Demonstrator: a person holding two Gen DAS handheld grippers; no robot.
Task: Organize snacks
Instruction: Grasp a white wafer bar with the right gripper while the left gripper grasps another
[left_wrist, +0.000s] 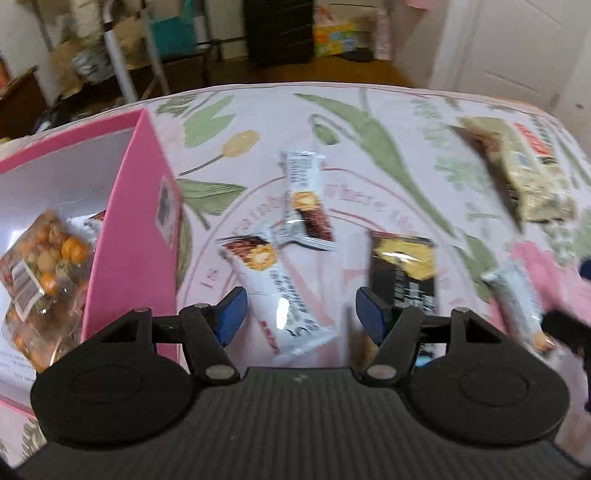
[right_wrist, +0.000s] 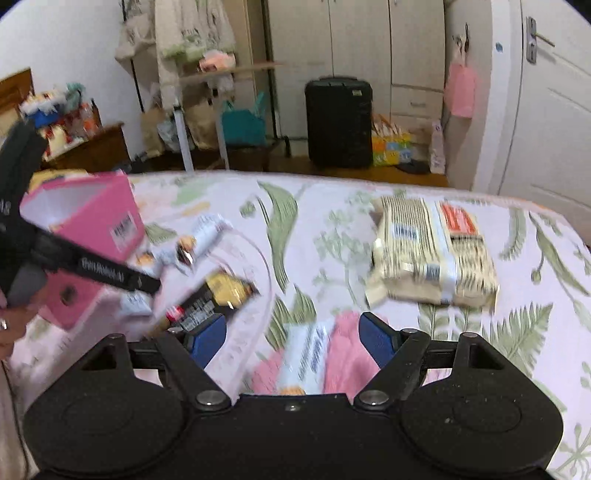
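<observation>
Hovering with both jaws wide and empty, I judged the white bar, at twelve o'clock of my left gripper, light, crinkly and slippery, best pinched across its middle.

The right gripper hung open above a white snack bar; a pink box stood far left.

A floral cloth in pale pink with green leaves covers the surface in front. Beyond it lies a brown wooden floor. A black suitcase stands upright against cream wardrobe doors. A white panelled door closes the right side, and a dark wooden cabinet piled with clutter sits by the white left wall.
</observation>
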